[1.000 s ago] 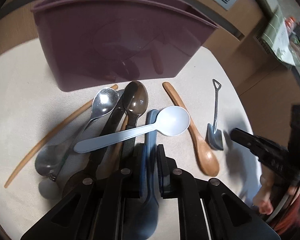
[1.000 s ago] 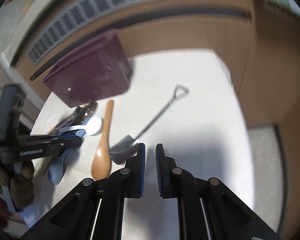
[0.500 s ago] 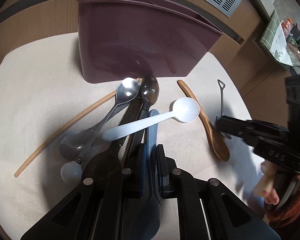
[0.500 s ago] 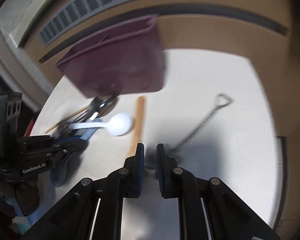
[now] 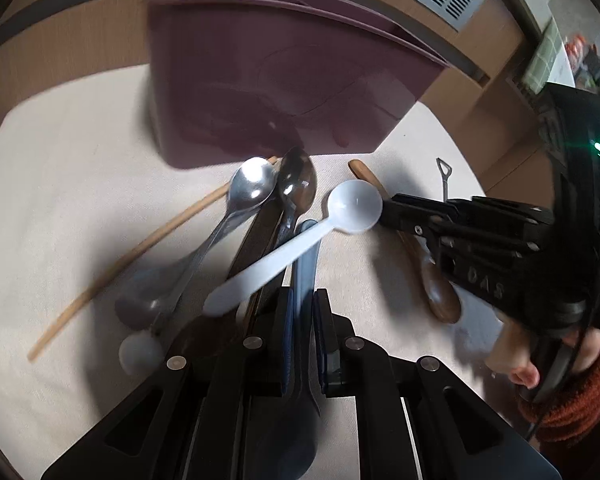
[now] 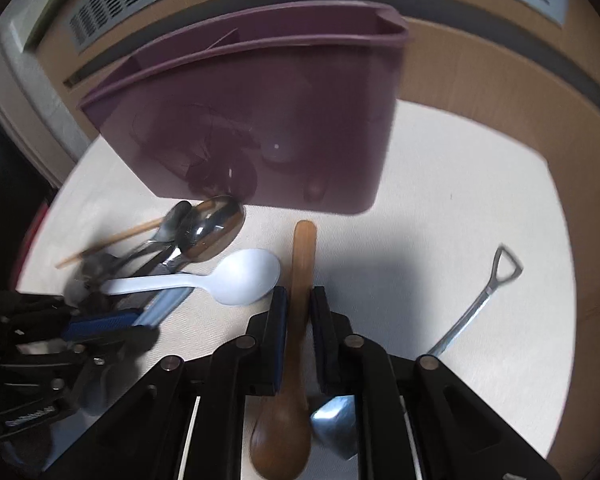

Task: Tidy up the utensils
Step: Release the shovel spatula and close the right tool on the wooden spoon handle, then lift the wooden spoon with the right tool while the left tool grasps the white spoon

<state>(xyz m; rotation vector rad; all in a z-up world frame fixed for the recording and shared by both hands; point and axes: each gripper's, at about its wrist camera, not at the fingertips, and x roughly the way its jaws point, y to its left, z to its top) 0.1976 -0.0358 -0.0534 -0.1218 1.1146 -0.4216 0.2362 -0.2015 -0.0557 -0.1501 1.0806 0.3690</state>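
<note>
In the left wrist view, the left gripper point(image 5: 300, 312) pinches the handle of a blue spoon point(image 5: 305, 264), whose bowl lies back under the gripper body. A white spoon point(image 5: 300, 246) lies slantwise across that handle, its bowl just beside the right gripper's point(image 5: 386, 214) tip. Left of it are a steel spoon point(image 5: 240, 208), a dark spoon point(image 5: 296, 184) and a thin wooden stick point(image 5: 140, 248), all on the pale table point(image 5: 60, 208). A purple bin point(image 5: 268, 92) stands behind them. The wooden spoon point(image 5: 440, 292) lies at right, partly under the right gripper; a small shovel spoon point(image 5: 444, 178) shows beyond. In the right wrist view, the right gripper point(image 6: 299, 312) has its jaws narrow around the wooden spoon's point(image 6: 302, 264) handle, having just been closing; whether the pads press on it I cannot tell. The spoon's bowl lies under the gripper, its handle pointing at the bin point(image 6: 260, 120). The shovel spoon point(image 6: 476, 304) lies to the right, apart. The left gripper point(image 6: 112, 326), at left, holds the blue spoon point(image 6: 164, 304) beneath the white spoon point(image 6: 220, 278).
</note>
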